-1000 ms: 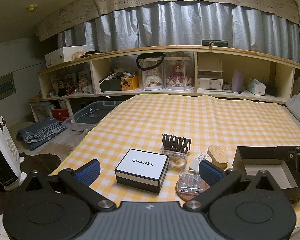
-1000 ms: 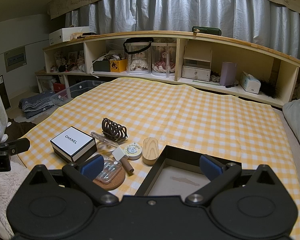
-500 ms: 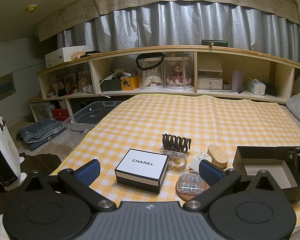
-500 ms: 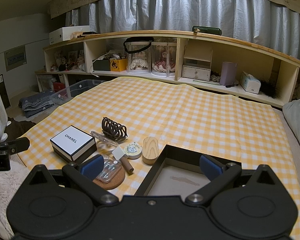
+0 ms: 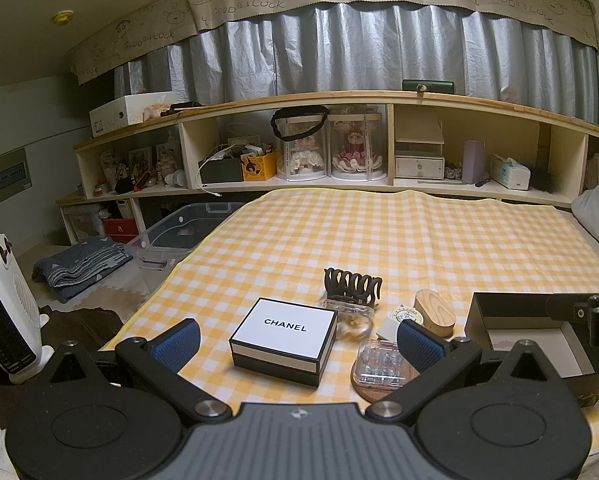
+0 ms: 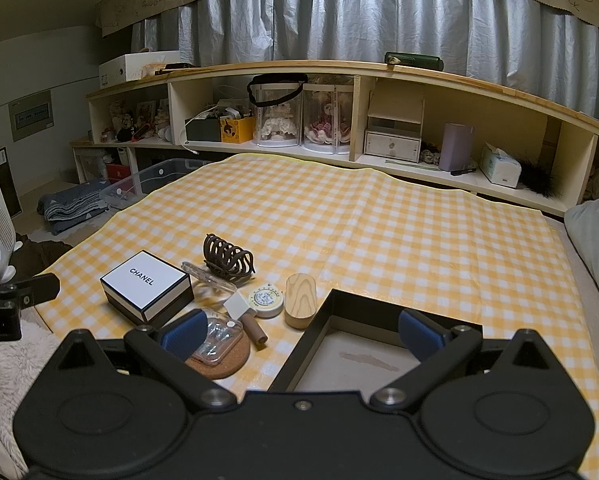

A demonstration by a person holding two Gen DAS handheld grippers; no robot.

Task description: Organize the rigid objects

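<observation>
On the yellow checked cloth (image 5: 379,236) lie a white and black Chanel box (image 5: 283,338) (image 6: 145,285), a brown hair claw (image 5: 353,286) (image 6: 228,258), a clear case on a cork coaster (image 5: 379,364) (image 6: 219,340), a round tin (image 6: 265,299), a wooden oval box (image 6: 300,299) (image 5: 435,312) and an open black box (image 6: 363,356) (image 5: 539,336). My left gripper (image 5: 297,340) is open, just short of the Chanel box. My right gripper (image 6: 301,330) is open above the black box's near edge. Both are empty.
A wooden shelf unit (image 5: 379,100) with doll cases and small boxes runs along the back. A white heater (image 5: 3,304) stands at the left on the floor, beside a clear storage bin (image 5: 179,232) and folded cloth. A pillow (image 6: 595,232) lies at the right.
</observation>
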